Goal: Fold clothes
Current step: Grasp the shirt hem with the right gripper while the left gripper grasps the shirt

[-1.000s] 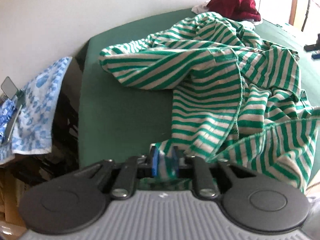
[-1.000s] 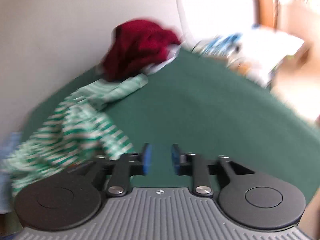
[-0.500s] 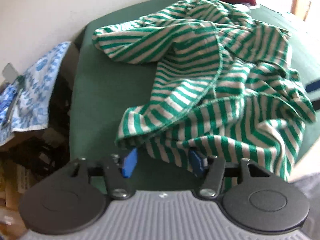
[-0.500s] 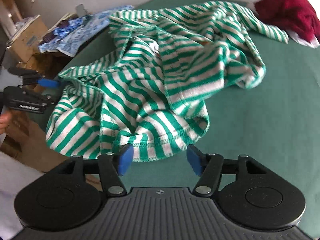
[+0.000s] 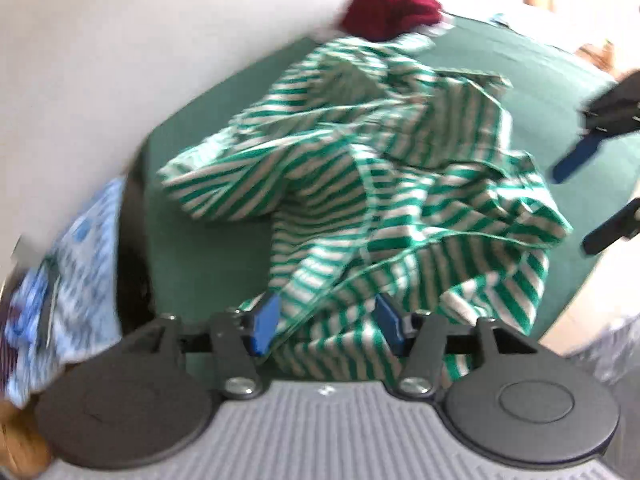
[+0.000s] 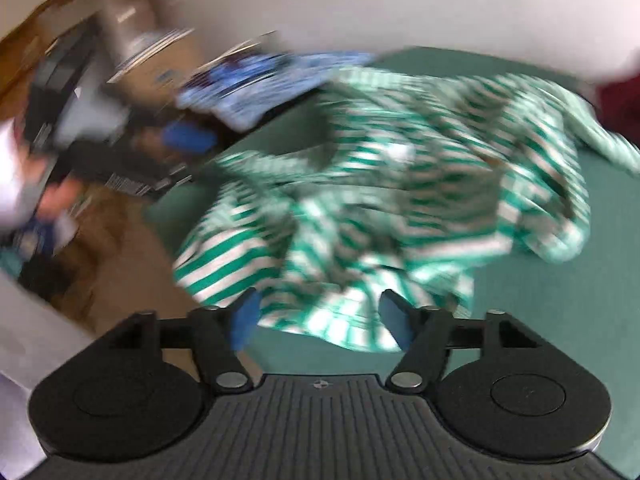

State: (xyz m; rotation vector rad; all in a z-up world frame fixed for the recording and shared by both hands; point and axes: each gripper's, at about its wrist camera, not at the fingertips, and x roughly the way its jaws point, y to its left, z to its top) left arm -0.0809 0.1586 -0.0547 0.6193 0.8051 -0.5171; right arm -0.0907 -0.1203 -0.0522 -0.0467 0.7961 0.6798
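**Figure: Striped garment released by the left claw, both claws open over its near edge**

The green-and-white striped knit garment [image 5: 360,200] lies crumpled in a loose heap on the dark green cloth-covered tabletop [image 5: 208,264], its near hem spilling toward the front edge. 1 second earlier the left claw [image 5: 326,322] was pinched shut on a fold of this hem; now its blue pads stand apart with the striped cloth lying loosely between them, not pressed. The right claw [image 6: 320,322], which then faced bare green cloth away from the heap, has swung round to the garment's near corner; its jaws are opening, and the hem lies just ahead of and partly between the pads, unclamped. Judged from this, the garment has been dropped for re-gripping: no fold is begun, and the cloth must first be spread flat.

Around it: a dark red crumpled garment [image 5: 390,4] rests at the far end of the tabletop, touching the striped sleeve. A blue-and-white patterned cloth [image 5: 80,248] hangs beside the tabletop's left edge. Both views are motion-blurred. The overlapping, twisted layers hide the seams and corners needed for a clean grasp.
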